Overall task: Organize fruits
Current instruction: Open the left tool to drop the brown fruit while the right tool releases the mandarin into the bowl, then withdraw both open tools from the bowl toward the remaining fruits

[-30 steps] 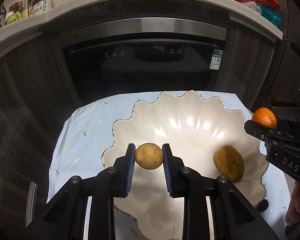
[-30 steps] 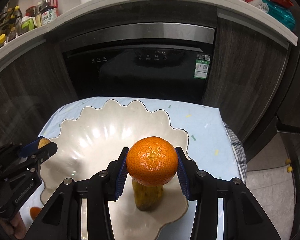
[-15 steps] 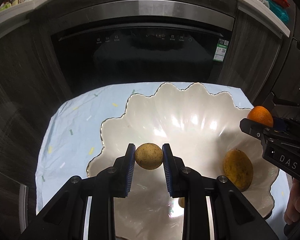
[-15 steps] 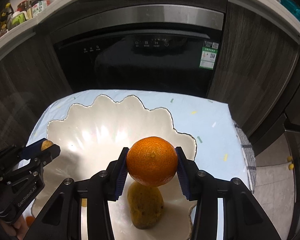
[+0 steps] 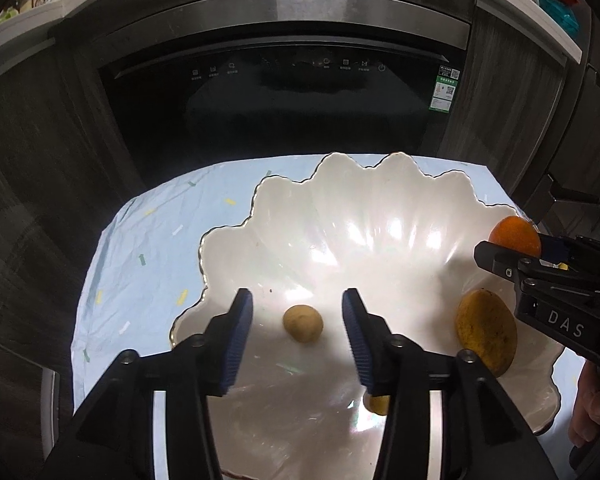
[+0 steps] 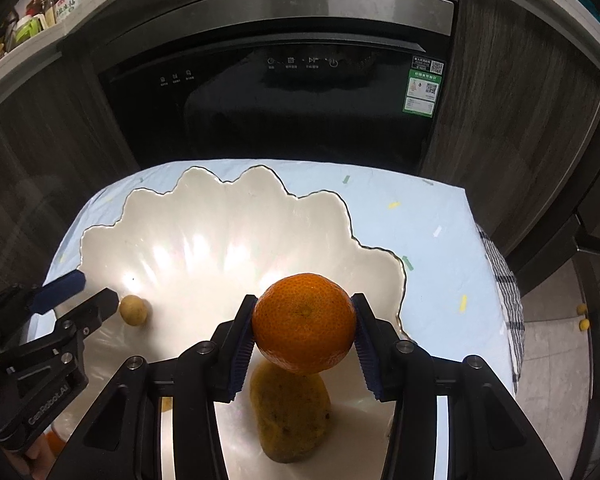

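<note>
**Both grippers letting go over the shell bowl**

While the left gripper (image 5: 298, 316) hangs over the white scalloped bowl (image 5: 340, 184), its jaws are opening: the blue pads stand well apart w/ clear gaps on both sides of the small yellow-brown fruit (image 5: 303, 324). That fruit sits on the bowl floor, between the pads in the left wrist view but touched by neither. From the right wrist view the same small fruit (image 6: 133, 310) lies just beside the left gripper's dark fingertip, in the bowl's left part.

The right gripper (image 6: 304, 334) has the orange (image 6: 305, 322) between its pads; jaws are opening here too, but both pads are on the peel at the orange's widest part, so it is gripped for now. It hangs above the bowl's right side, directly over a larger mottled yellow fruit (image 6: 290, 416) lying on the bowl floor. Left wrist view shows that larger fruit (image 5: 486, 332) near the bowl's right rim, w/ the orange (image 5: 514, 234) above and beyond it.

One more small yellow piece (image 5: 376, 402) peeks out behind the left gripper's right finger; can't tell what it is.

Bowl rests on a pale blue cloth (image 6: 420, 232) w/ coloured flecks, in front of a black glass-front appliance (image 6: 284, 92). A hand (image 5: 590, 412) shows at the right edge of the left wrist view.
</note>
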The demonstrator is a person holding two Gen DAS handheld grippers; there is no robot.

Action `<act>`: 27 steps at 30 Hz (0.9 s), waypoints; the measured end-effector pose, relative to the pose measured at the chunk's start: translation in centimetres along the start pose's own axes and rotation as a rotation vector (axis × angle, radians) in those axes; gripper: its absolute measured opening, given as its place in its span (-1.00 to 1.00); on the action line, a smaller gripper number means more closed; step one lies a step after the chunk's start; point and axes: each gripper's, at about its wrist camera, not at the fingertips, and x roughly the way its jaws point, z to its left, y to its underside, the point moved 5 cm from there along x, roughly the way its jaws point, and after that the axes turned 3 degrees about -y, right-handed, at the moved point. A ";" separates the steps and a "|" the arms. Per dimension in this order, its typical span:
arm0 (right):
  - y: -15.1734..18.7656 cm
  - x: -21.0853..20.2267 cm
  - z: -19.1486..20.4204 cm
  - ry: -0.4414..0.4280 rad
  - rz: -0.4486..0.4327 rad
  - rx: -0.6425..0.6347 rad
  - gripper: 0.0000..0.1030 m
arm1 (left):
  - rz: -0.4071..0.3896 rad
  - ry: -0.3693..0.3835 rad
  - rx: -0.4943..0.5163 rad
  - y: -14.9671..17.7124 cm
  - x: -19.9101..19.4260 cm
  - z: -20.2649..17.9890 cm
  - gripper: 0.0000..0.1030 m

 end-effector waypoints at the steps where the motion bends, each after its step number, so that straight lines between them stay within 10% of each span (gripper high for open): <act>1: 0.0 0.0 -0.1 0.002 -0.006 0.002 0.18 | -0.001 -0.003 0.000 0.0 0.0 0.0 -0.02; 27: 1.8 -7.2 0.4 0.002 -0.108 0.023 0.49 | -0.066 -0.038 0.000 1.4 -7.1 0.1 0.40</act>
